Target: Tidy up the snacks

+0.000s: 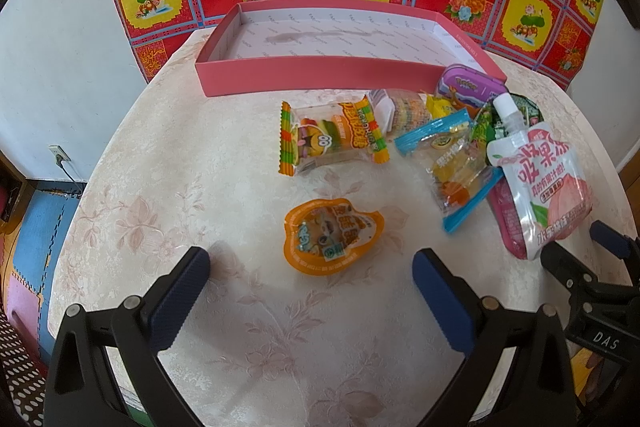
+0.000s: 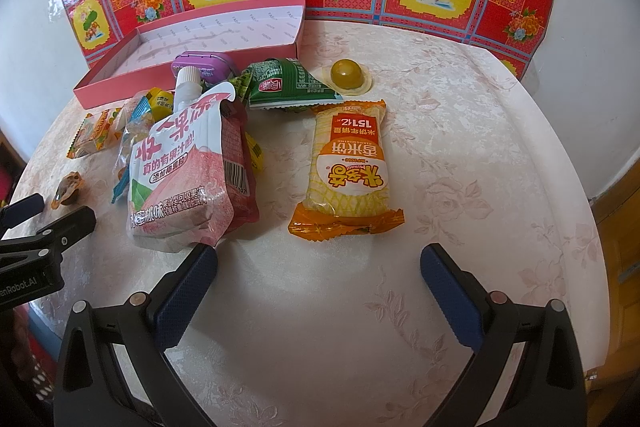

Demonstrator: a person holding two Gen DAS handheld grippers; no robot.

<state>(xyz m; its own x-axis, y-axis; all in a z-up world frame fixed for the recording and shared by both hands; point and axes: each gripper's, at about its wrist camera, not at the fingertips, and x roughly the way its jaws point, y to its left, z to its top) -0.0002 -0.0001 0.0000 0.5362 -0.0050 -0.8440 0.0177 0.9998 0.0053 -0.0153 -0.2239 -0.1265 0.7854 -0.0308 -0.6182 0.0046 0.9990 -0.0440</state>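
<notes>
Both tongs spread | left tongs (image 1: 311, 281) straddle jelly cup (image 1: 334, 235), seemingly untouched

Dark pink pouch (image 2: 240, 163) mostly covered

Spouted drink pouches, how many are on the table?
1. The peach pouch lies near the table's front edge, spout pointing toward the pink box, resting on a red packet. Another could be hidden in the snack pile beneath.

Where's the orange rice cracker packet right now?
In the right wrist view, the orange rice cracker packet lies on the table, right of the pink jelly pouch, ahead of the open right gripper.
</notes>
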